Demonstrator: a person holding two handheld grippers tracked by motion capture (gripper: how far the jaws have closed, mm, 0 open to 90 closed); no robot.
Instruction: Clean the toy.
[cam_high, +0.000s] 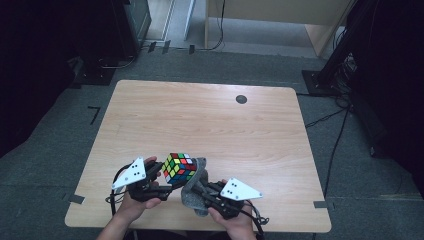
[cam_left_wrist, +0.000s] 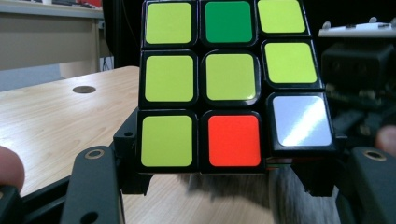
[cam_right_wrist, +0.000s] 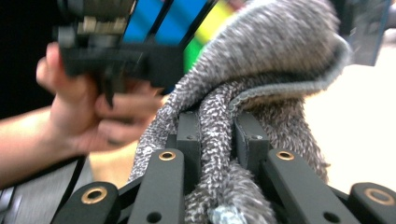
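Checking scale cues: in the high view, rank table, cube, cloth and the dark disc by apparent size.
1. table
2. cloth, partly hidden, and cube: too close to rank
3. disc

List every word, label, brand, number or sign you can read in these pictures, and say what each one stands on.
There is no readable text.
Puzzle cube: plain coloured stickers, with no logo or lettering.
Grey cloth: no tag or print shows.
White plates on the left gripper and the right gripper: black dots, no characters.
Table: a dark round mark, no writing.
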